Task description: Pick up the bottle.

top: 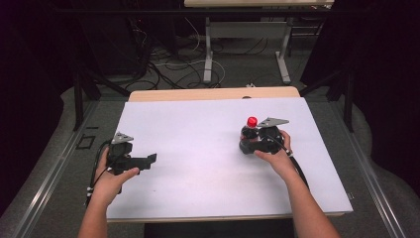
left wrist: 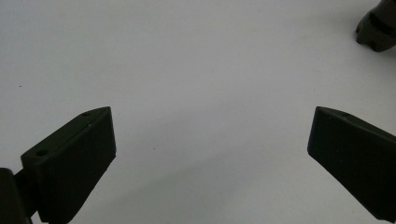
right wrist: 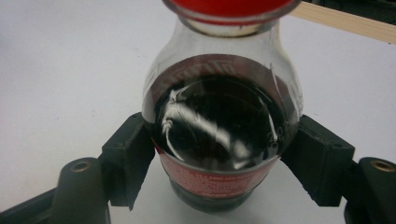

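A white sheet (top: 198, 148) covers the wooden table (top: 213, 93); cables (top: 168, 64) sprawl on the floor behind. The left gripper (left wrist: 212, 154) hovers with jaws wide apart. At right, the right gripper (right wrist: 219, 163) clamps the bottle (right wrist: 219, 126) — dark drink, red cap, upright.

left gripper (top: 148, 159): jaws wide apart, low over the surface, nothing between | right gripper (right wrist: 219, 158): jaws pressed against something held between them
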The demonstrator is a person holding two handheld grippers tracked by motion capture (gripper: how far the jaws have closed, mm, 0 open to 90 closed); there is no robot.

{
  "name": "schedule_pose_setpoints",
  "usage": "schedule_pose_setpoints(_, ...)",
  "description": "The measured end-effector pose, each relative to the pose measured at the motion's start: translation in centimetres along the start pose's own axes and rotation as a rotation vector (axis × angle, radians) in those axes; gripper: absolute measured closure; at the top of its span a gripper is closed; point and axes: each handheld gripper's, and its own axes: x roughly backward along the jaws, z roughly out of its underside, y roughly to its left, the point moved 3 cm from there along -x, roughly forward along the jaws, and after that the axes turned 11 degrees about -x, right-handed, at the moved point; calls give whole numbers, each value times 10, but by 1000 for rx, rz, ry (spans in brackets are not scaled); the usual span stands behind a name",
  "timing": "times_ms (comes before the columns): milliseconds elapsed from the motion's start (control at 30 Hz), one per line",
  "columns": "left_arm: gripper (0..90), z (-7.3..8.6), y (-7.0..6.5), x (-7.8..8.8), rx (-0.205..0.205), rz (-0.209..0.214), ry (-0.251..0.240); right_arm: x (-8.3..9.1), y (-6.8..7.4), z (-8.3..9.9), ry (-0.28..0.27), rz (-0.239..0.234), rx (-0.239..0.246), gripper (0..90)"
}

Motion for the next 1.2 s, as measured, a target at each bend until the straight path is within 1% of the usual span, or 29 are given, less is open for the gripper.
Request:
schedule_pose_setpoints(33, 12, 0, 0, 1, 1, -1, 4, 0, 1, 1, -5, -4, -11, 282)
schedule_pose_setpoints(100, 12, 0, 0, 1, 3, -1, -6, 0, 0, 1, 3, -3, -11, 283)
schedule_pose_setpoints(167, 12, 0, 1, 1, 1, 0, 0, 0, 0, 2, -6, -4, -14, 285)
schedule_pose_setpoints(233, 12, 0, 3, 3, -13, -3, 10, 0, 1, 2, -5, 2, -15, 287)
schedule_pose_setpoints(433, 12, 0, 2, 1, -7, 2, 7, 1, 1, 2, -3, 5, -8, 291)
schedule_pose_setpoints(467, 12, 0, 1, 1, 5, 0, 3, 1, 1, 2, -3, 5, -8, 291)
schedule_pose_setpoints(500, 12, 0, 1, 0, -1, 0, 5, 1, 1, 2, -4, 4, -9, 292)
schedule_pose_setpoints(533, 12, 0, 0, 0, 8, 4, 2, 0, 1, 2, -5, 3, -12, 290)
schedule_pose_setpoints(567, 12, 0, 1, 0, -1, 2, 9, 1, 1, 2, -4, 3, -17, 288)
schedule_pose_setpoints(600, 12, 1, 0, -1, 5, 4, 9, 1, 0, 2, -3, 3, -17, 287)
schedule_pose_setpoints(667, 12, 1, 1, -1, 5, 5, 12, 2, 1, 2, -2, 7, -29, 284)
schedule_pose_setpoints(767, 12, 1, 1, -1, 5, 5, 7, 2, 1, 2, -1, 11, -30, 283)
schedule_pose_setpoints(900, 12, 1, 2, 1, -2, 2, 10, 3, 0, 2, 3, 5, -35, 285)
schedule_pose_setpoints(933, 12, 1, 2, 0, 7, 1, 7, 3, 0, 2, 3, 4, -40, 286)
schedule_pose_setpoints(967, 12, 1, 2, 0, 7, 0, 8, 3, 0, 2, 1, 10, -27, 288)
schedule_pose_setpoints(1067, 12, 1, 2, 0, 1, -3, 12, 3, 1, 3, 5, 9, -26, 291)
schedule_pose_setpoints(1133, 12, 1, 2, 0, -2, 3, 22, 3, 1, 3, 3, 14, -20, 297)
schedule_pose_setpoints(1200, 12, 1, 1, -1, 5, 2, 12, 3, 2, 2, 3, 19, -17, 304)
